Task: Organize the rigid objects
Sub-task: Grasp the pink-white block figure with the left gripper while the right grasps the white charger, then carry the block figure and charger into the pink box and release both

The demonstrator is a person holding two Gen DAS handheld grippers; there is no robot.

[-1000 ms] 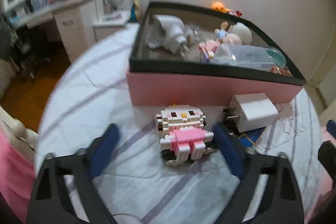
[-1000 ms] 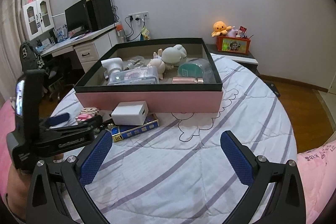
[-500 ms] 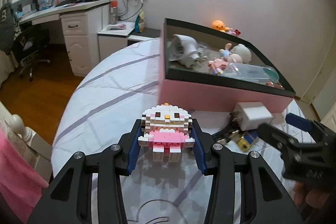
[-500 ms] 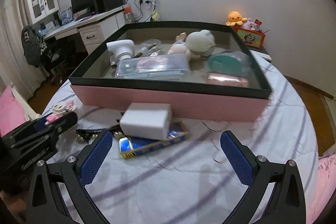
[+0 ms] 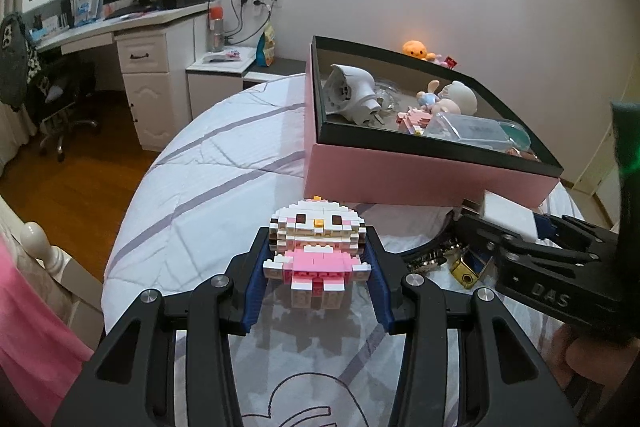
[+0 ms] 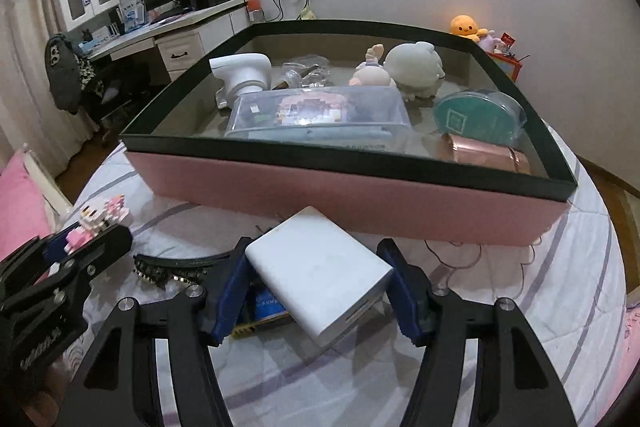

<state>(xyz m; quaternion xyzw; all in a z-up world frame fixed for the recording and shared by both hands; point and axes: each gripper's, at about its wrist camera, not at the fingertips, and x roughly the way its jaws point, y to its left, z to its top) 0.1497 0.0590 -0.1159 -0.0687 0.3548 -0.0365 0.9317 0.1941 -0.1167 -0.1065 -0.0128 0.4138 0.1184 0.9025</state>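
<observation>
Left gripper (image 5: 316, 269) is clamped on the brick figure (image 5: 316, 247), box (image 5: 420, 175) straight ahead and right; right gripper (image 6: 316, 287) brackets the charger (image 6: 320, 267), grip unclear.

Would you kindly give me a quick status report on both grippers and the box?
Left hand-held gripper shut on brick figure. Right hand-held gripper closing around white charger, contact unclear. Pink box ahead, already partly filled.
</observation>
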